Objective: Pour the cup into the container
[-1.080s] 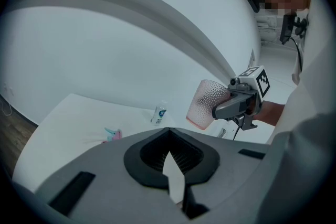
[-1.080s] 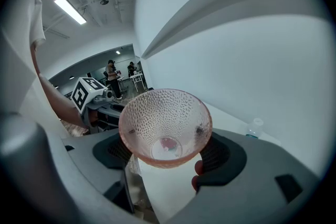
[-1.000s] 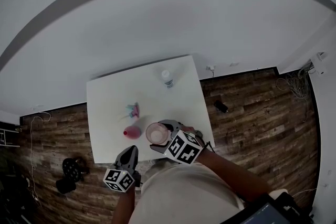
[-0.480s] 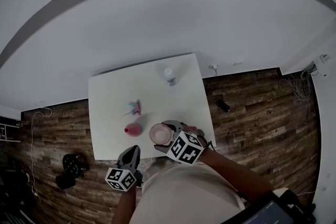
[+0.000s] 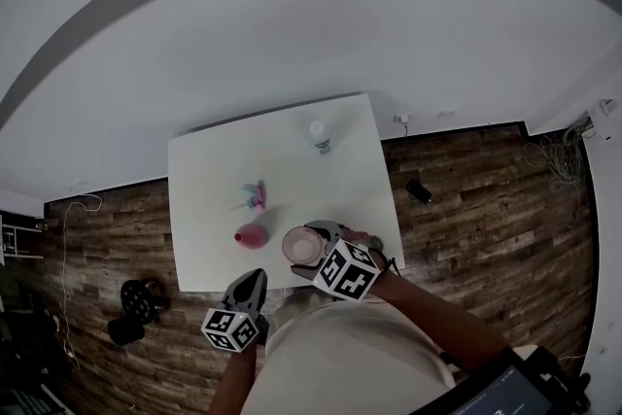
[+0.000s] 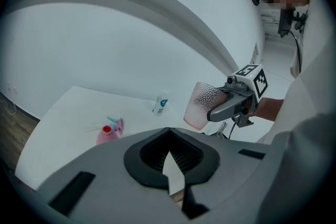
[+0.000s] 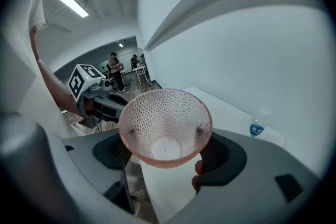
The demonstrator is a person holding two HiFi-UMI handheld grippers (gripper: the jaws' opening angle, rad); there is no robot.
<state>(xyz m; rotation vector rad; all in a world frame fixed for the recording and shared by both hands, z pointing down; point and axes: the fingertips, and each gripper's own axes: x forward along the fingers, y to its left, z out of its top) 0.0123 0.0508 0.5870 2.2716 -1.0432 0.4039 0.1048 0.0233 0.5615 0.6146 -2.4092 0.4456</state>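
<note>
Cup (image 5: 303, 246) barely moved: right gripper (image 7: 166, 148) kept it pinched, roughly upright, beside pink container (image 5: 251, 235) at table (image 5: 209, 175) near edge. Looked empty inside, so pour probably done. Left gripper (image 6: 172, 173): fingers pressed together, nothing held.

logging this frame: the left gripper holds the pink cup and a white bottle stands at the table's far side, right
Not quite: the right gripper holds the cup, as the right gripper view shows; the left gripper is shut on nothing. The bottle does stand at the table's far side.
</note>
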